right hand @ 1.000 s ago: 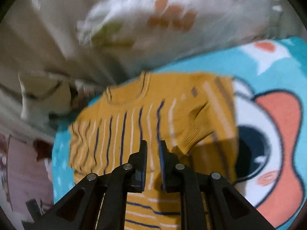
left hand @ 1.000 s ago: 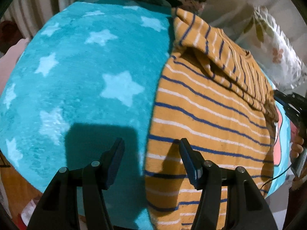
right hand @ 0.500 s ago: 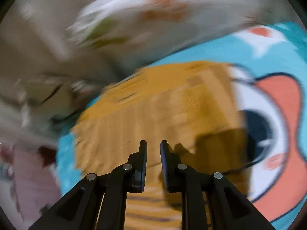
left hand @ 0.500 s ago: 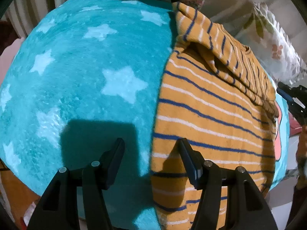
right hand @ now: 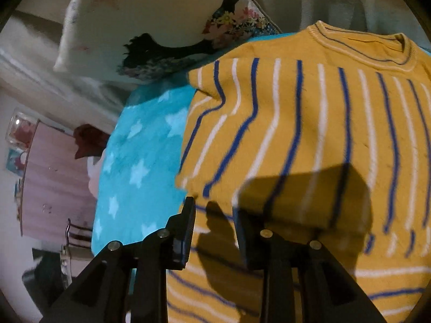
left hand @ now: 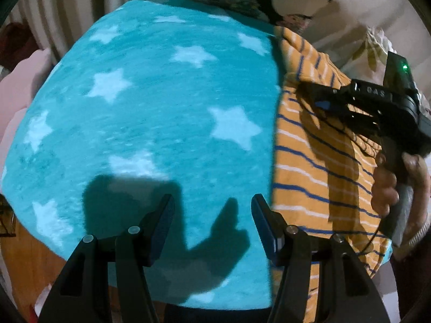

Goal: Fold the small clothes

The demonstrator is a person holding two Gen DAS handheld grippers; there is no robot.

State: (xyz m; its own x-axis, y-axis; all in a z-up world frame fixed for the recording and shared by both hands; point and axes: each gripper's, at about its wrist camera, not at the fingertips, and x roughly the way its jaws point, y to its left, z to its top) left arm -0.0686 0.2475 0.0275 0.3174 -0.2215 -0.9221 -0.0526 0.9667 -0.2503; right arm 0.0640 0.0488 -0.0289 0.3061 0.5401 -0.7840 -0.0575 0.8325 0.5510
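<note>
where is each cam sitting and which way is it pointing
Left wrist: on the left tool, jaws open, looking down at the teal star blanket; the right tool and the hand gripping it show at the right.
Right wrist: on the right tool, jaws open, facing the neckline end of the striped sweater, pillows beyond.
Shared: sweater and blanket.
</note>
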